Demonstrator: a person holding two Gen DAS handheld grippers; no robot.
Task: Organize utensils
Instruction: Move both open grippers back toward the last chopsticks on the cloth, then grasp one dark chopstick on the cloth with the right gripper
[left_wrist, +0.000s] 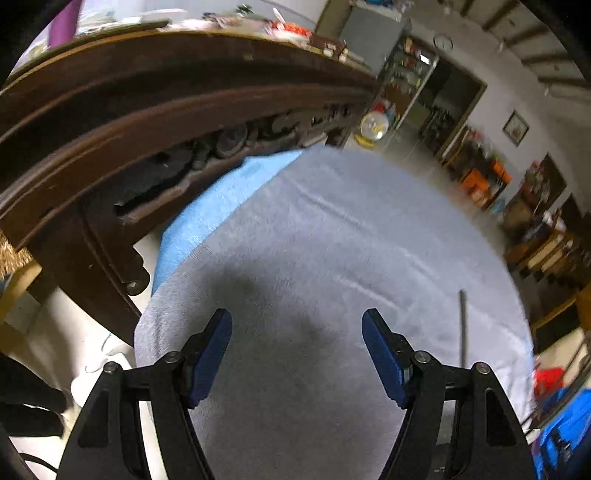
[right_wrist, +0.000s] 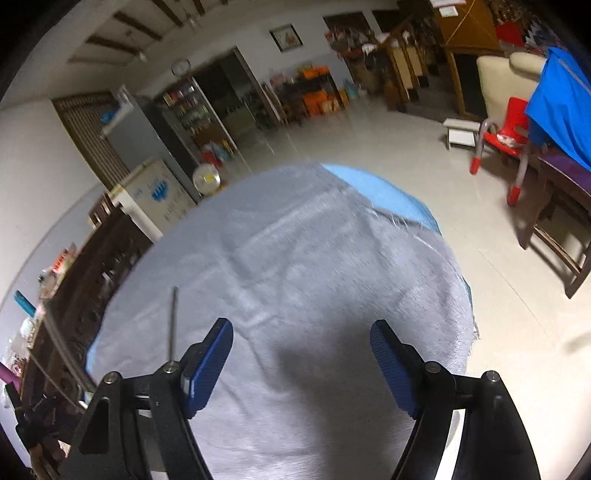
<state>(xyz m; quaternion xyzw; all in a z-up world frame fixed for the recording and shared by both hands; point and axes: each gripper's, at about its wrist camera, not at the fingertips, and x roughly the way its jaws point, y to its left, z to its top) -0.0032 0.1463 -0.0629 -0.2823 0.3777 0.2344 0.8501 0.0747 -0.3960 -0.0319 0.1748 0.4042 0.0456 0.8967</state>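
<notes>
A thin metal utensil handle lies on the grey cloth, to the right of my left gripper; its lower end is hidden behind the gripper's frame. The same slim utensil handle shows in the right wrist view, just left of my right gripper on the grey cloth. Both grippers hover over the cloth with their blue pads wide apart and nothing between them. I cannot tell what kind of utensil it is.
A dark carved wooden cabinet stands close on the left of the cloth. A blue cloth shows under the grey one. Pale tiled floor, a red chair and a wooden chair lie to the right.
</notes>
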